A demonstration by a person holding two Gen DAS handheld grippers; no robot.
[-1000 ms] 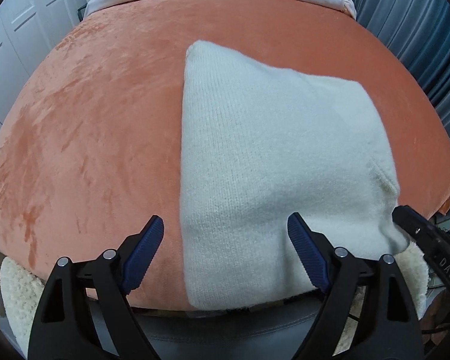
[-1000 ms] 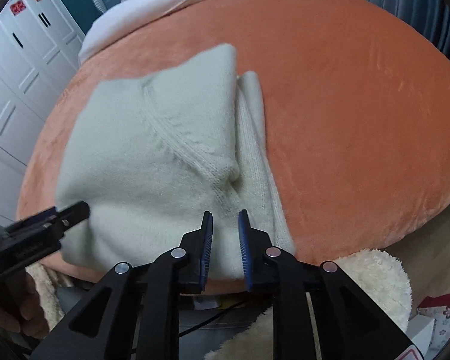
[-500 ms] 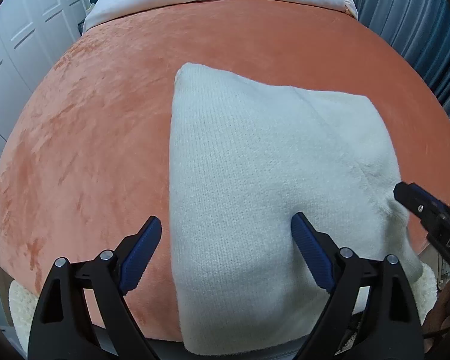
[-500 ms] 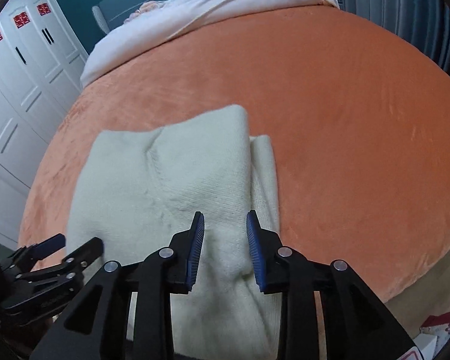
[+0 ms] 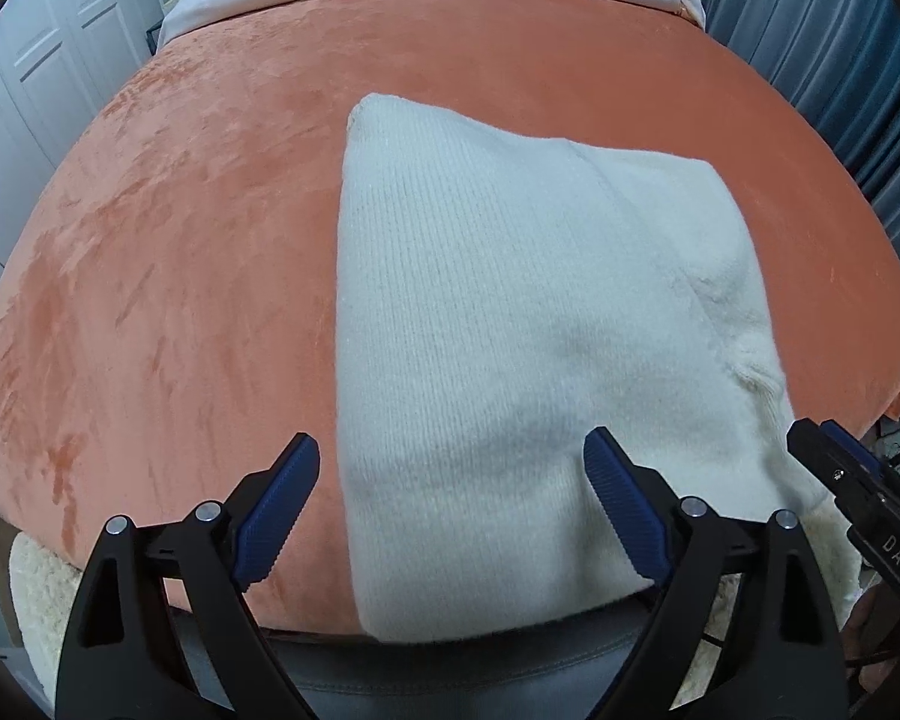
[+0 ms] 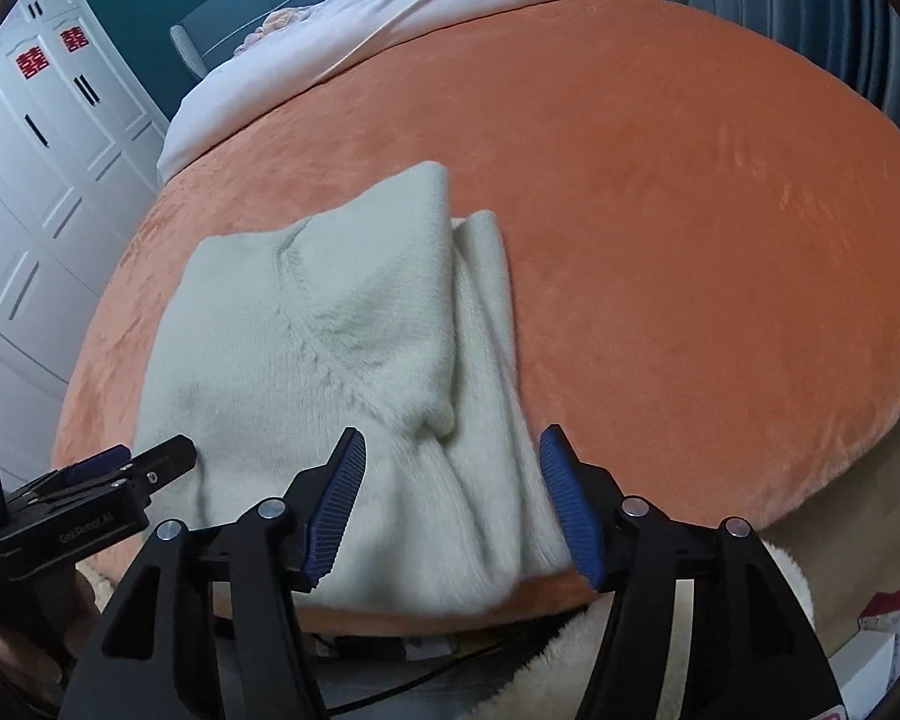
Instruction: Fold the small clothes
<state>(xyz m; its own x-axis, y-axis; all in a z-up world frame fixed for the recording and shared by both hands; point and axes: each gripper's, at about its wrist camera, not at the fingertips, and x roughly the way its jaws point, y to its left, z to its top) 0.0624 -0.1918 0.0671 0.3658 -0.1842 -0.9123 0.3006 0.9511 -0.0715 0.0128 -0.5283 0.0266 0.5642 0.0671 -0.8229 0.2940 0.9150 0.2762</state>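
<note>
A cream knitted sweater (image 5: 522,312) lies folded on the orange bed cover (image 5: 180,252), its near end hanging over the bed's front edge. My left gripper (image 5: 450,510) is open and empty, its jaws wide apart just above the sweater's near left corner. My right gripper (image 6: 453,501) is open and empty, its jaws straddling the near right edge of the sweater (image 6: 330,360), where a folded sleeve lies on top. The right gripper also shows at the right edge of the left wrist view (image 5: 858,492); the left gripper shows at the left of the right wrist view (image 6: 108,474).
A white duvet (image 6: 390,30) lies across the far end of the bed. White wardrobe doors (image 6: 36,138) stand to the left and blue curtains (image 5: 858,60) to the right. A fluffy cream rug (image 6: 600,660) lies on the floor below the bed's front edge.
My right gripper has opened from nearly shut to wide apart over the sweater's near right edge. The left gripper stayed open and barely shifted.
</note>
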